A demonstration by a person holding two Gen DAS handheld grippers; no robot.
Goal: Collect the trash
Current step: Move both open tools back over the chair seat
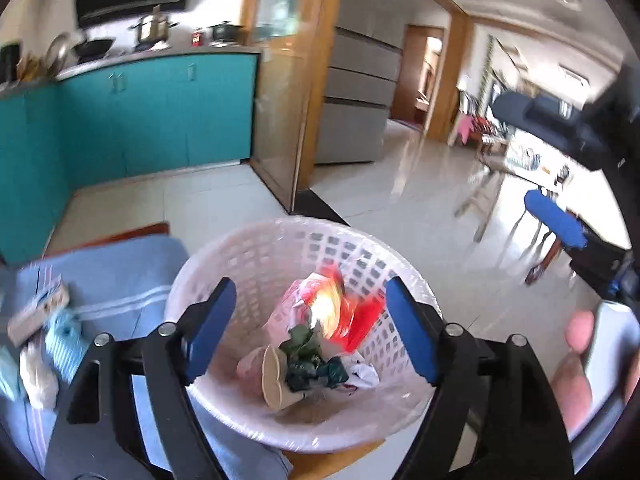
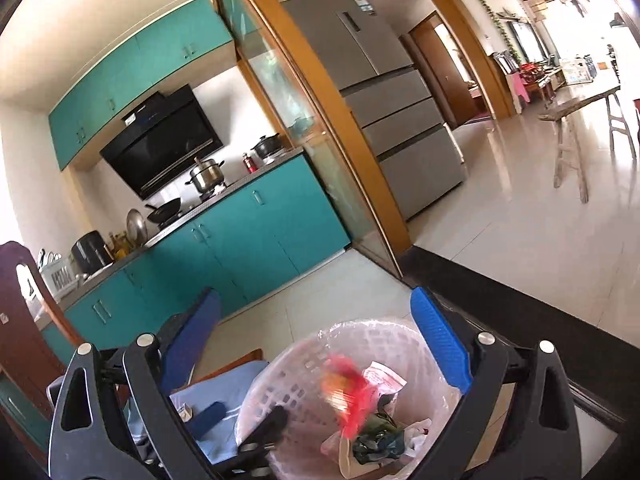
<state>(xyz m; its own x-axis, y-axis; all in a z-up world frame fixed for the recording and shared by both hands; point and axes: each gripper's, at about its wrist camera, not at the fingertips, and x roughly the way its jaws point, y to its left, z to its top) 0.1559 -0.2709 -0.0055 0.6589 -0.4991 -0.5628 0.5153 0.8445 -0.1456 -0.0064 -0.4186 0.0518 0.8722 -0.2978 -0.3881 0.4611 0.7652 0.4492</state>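
Note:
A white lattice trash basket (image 1: pixel 280 240) with a clear liner stands on a table beside a blue cloth (image 1: pixel 120 272). Inside lie a red and orange wrapper (image 1: pixel 340 312), blurred as if falling, dark green crumpled trash (image 1: pixel 308 356), a tan paper cup (image 1: pixel 274 376) and white scraps. My left gripper (image 1: pixel 308 328) is open above the basket, empty. My right gripper (image 2: pixel 320 344) is open above the same basket (image 2: pixel 384 336), with the red wrapper (image 2: pixel 352 392) blurred below it. The left gripper's fingers (image 2: pixel 208 412) show in the right wrist view at the basket's left rim.
On the blue cloth at left lie a small box (image 1: pixel 36 312), a light blue wrapper (image 1: pixel 64 340) and white crumpled paper (image 1: pixel 36 376). Teal kitchen cabinets (image 1: pixel 140 120), a grey fridge (image 2: pixel 392 120), a wooden bench (image 2: pixel 576 128) and a blue stool (image 1: pixel 556 224) stand around.

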